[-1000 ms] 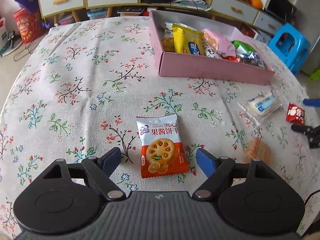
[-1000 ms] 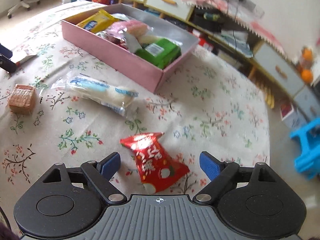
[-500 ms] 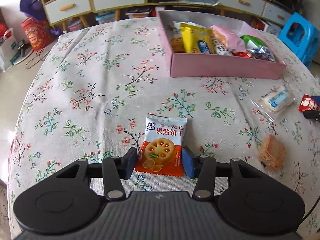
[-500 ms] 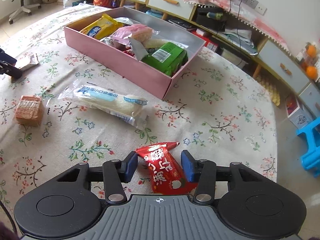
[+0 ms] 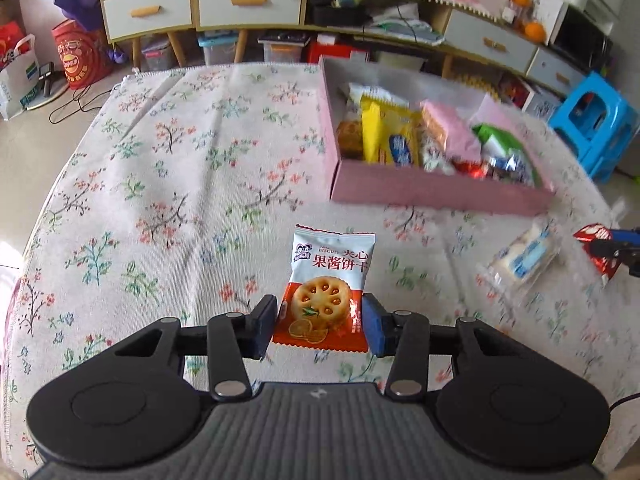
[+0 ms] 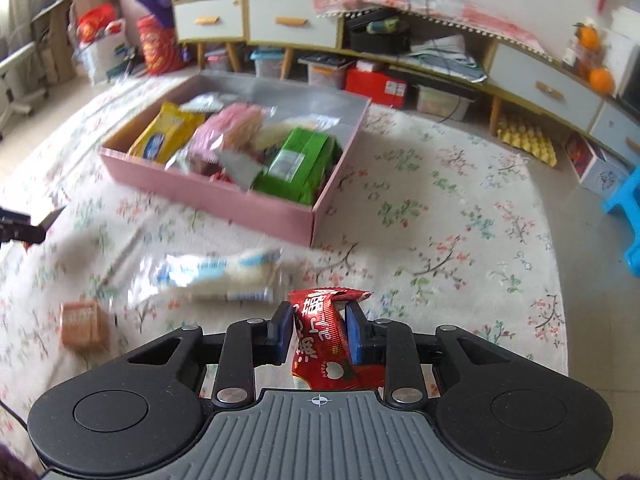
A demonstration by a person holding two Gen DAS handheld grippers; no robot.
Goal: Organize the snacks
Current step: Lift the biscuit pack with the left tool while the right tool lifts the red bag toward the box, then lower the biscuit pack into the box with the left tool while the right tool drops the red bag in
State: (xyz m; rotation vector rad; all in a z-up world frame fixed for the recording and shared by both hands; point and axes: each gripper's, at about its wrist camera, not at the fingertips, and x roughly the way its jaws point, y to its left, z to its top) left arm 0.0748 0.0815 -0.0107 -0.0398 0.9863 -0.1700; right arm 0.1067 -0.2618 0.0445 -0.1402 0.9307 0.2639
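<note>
My left gripper (image 5: 320, 326) is shut on a white and orange jam biscuit packet (image 5: 328, 280) and holds it above the floral tablecloth. My right gripper (image 6: 319, 336) is shut on a red snack packet (image 6: 326, 340), lifted off the cloth; that packet also shows in the left wrist view (image 5: 598, 240). The pink box (image 5: 436, 192) with several snacks stands ahead of both grippers and shows in the right wrist view (image 6: 208, 196) too.
A clear-wrapped white bar (image 6: 220, 272) and a small brown wafer block (image 6: 82, 322) lie on the cloth between the grippers. The white bar (image 5: 524, 256) shows in the left view. Cabinets, a blue stool (image 5: 596, 120) and floor clutter lie beyond the table edge.
Both grippers went from open to shut on their packets and lifted them off the cloth. Both views have swung toward the pink box.
</note>
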